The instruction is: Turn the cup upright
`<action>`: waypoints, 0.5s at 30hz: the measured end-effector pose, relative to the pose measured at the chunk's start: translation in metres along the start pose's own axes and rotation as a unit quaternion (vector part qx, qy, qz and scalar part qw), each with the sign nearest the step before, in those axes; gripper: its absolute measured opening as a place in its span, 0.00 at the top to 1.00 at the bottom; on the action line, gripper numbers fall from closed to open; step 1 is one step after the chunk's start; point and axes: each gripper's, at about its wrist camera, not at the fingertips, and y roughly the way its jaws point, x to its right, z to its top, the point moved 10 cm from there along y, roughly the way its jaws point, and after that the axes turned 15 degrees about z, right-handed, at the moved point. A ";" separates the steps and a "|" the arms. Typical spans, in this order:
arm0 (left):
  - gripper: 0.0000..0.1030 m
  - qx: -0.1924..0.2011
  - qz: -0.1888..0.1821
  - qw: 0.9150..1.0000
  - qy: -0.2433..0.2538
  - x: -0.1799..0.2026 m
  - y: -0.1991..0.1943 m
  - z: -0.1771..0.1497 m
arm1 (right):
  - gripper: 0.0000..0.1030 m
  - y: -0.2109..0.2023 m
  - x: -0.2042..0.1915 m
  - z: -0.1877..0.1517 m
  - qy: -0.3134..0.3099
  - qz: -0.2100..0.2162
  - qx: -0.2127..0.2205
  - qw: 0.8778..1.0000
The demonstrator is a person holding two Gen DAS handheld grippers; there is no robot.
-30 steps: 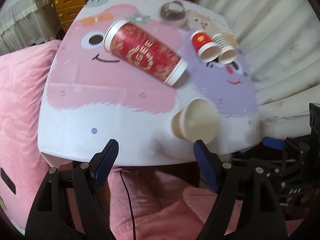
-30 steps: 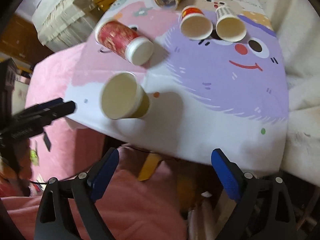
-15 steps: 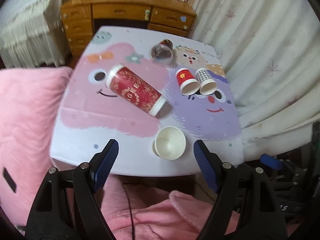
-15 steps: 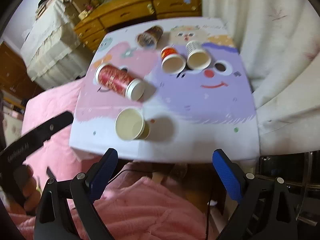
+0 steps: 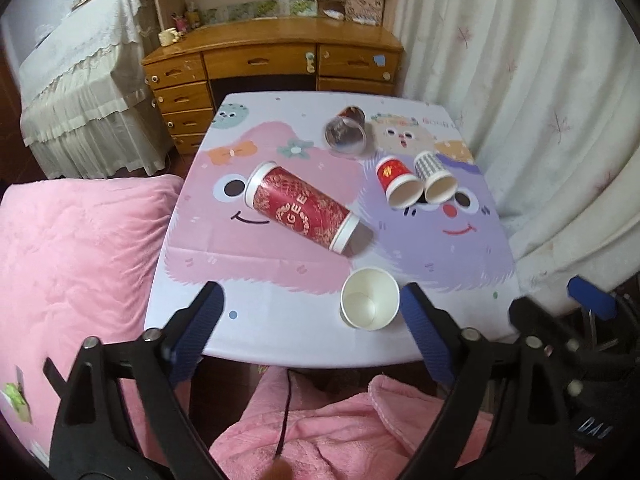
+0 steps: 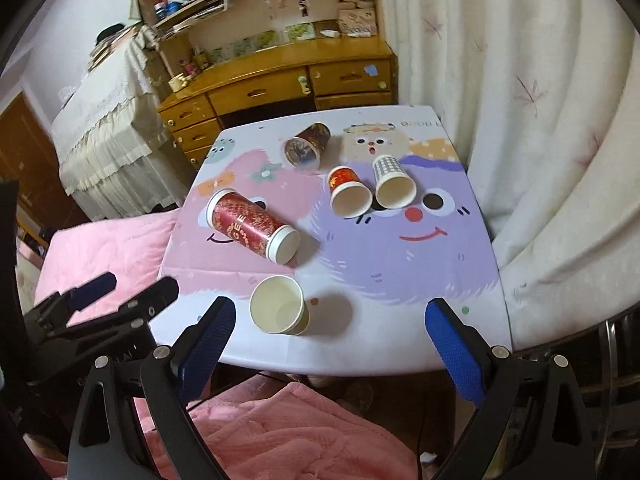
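Left tongs (image 5: 310, 332) and right tongs (image 6: 330, 344): both spread wide, holding nothing, clear of the worktop (image 5: 280, 328). Plain paper cup (image 5: 370, 299): upright near the worktop's near edge. Tall red cup (image 5: 302, 207): on its side mid-worktop, beyond it.

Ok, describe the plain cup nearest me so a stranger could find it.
On the cartoon-print table, look at the near edge, in front of the long red cup lying on its side. The plain cream paper cup stands there upright, mouth up, unprinted, unlike the patterned cups lying down.
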 end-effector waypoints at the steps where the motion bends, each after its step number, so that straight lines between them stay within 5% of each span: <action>1: 0.05 0.003 0.003 1.000 -0.003 -0.002 -0.001 0.000 | 0.06 0.000 -0.003 0.000 -0.005 0.002 -0.002 1.000; 15: 0.03 0.012 0.012 1.000 -0.013 -0.010 -0.007 0.005 | 0.00 0.000 -0.012 0.006 -0.007 0.001 0.010 1.000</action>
